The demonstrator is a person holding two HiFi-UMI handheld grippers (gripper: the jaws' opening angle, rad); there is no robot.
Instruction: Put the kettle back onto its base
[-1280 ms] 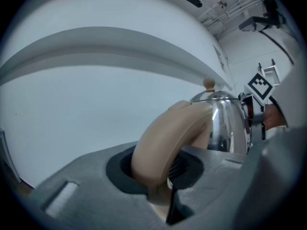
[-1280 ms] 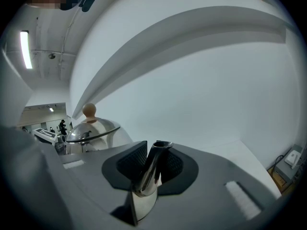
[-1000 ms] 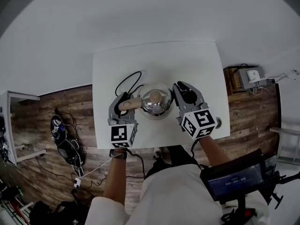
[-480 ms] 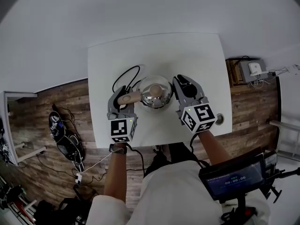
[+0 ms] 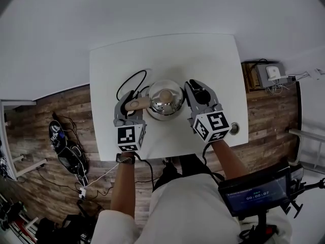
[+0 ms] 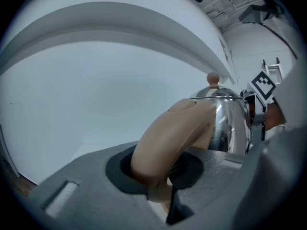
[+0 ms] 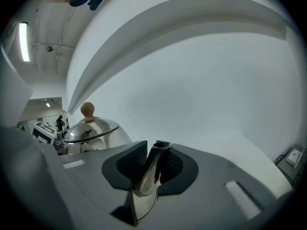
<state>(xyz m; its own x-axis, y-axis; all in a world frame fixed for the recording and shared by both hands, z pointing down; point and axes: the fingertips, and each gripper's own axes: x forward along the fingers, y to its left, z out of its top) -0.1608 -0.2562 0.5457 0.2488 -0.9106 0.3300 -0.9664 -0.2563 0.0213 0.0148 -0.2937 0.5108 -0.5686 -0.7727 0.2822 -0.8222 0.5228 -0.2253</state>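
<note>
The kettle is at mid-counter. At its 9 o'clock, the left gripper has its jaws partly closed, clamped on the tan handle. At 3 o'clock, the right gripper pinches the steel spout between narrowed jaws.

Found white table set against pale, bare wall. Recorded dark wood-plank floor to both sides and below. Noted tangle of black cables on floor at left, small box with white device near table's right edge, lit screen on stand at lower right. Observed one ceiling strip light, switched on.
</note>
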